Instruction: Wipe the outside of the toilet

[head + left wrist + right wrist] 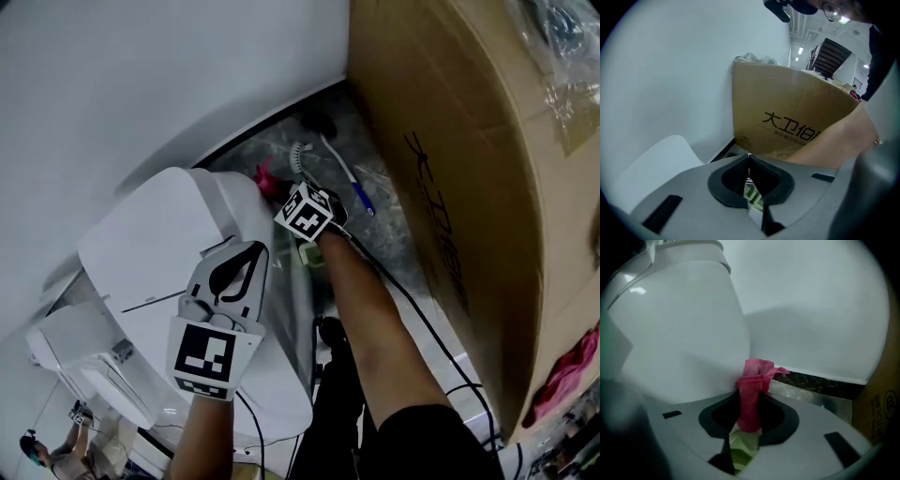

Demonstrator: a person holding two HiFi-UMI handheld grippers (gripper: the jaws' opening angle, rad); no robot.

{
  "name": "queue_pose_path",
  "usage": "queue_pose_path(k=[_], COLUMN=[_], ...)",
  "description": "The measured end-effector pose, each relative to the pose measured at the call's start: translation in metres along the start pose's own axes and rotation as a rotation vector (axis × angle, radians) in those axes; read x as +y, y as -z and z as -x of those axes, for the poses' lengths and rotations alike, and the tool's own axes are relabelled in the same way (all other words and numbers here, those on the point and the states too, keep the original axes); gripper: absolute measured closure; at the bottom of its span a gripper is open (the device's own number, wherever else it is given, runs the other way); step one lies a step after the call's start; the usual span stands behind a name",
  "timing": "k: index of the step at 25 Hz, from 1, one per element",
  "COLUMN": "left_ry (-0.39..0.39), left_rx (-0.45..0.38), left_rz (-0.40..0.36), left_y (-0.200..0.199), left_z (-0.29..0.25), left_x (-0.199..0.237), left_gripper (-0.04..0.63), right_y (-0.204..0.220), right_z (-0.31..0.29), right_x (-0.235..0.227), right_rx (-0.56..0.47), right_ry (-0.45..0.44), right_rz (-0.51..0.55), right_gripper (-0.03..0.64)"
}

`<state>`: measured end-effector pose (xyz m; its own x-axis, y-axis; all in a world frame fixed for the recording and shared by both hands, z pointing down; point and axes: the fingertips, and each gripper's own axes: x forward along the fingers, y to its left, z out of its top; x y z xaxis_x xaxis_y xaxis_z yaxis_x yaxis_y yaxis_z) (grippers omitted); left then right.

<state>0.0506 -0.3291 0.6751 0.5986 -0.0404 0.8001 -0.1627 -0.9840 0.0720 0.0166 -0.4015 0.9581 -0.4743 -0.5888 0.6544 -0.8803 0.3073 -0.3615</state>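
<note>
Right gripper: jaws clenched on a pink cloth, with a short bunched tuft poking past the tips. The tuft is at the toilet outer side, low and near the back, close to the white wall. Touching or just off it, I can't tell. Left gripper: jaws clenched together on nothing, hovering over the lid, no job right now.

My read of the step in hand is wiping the toilet's flank on the side facing the cardboard box.

How to do it well:
- Lead with the cloth, not the jaw tips. Little cloth protrudes, so tilt the gripper until the tuft's side lies flat on the porcelain (bare plastic on glaze cleans nothing and may scuff).
- Use long overlapping strokes, back to front, then step down a band. The wall curves under, so roll the wrist to follow it.
- Press lightly and evenly. A wet, slick surface could drag the cloth out of the jaws, so grip hard.
- The gap between toilet and box looks tight. A black cable runs along the forearm there, so mind snags.
- A white-bristled brush lies on the floor just behind the working spot. Don't sweep into it.
- Hold the left gripper off the lid.
</note>
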Motion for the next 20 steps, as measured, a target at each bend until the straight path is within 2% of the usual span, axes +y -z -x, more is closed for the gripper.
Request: queue_pose_path(k=[4, 8, 12, 20], left_ry=[0.013, 0.015, 0.033, 0.065], left_rx=[0.006, 0.007, 0.010, 0.034], left_rz=[0.001, 0.007, -0.020, -0.040], left_y=[-0.001, -0.001, 0.005, 0.039], left_z=[-0.003, 0.000, 0.004, 0.013], left_x=[0.002, -0.003, -0.017, -0.064], left_gripper=[0.580, 0.580, 0.580, 0.580], right_y=[0.009, 0.036, 0.080, 0.186], right_z=[0.000, 0.009, 0.022, 0.054], right_x=[0.006, 0.036, 0.072, 0.171], right_rx=[0.014, 0.042, 0.063, 0.126], right_ry=[-0.071, -0.123, -0.128, -0.204], right_rz=[0.022, 0.047, 0.008, -0.047], right_gripper=[0.495, 0.495, 0.495, 0.495])
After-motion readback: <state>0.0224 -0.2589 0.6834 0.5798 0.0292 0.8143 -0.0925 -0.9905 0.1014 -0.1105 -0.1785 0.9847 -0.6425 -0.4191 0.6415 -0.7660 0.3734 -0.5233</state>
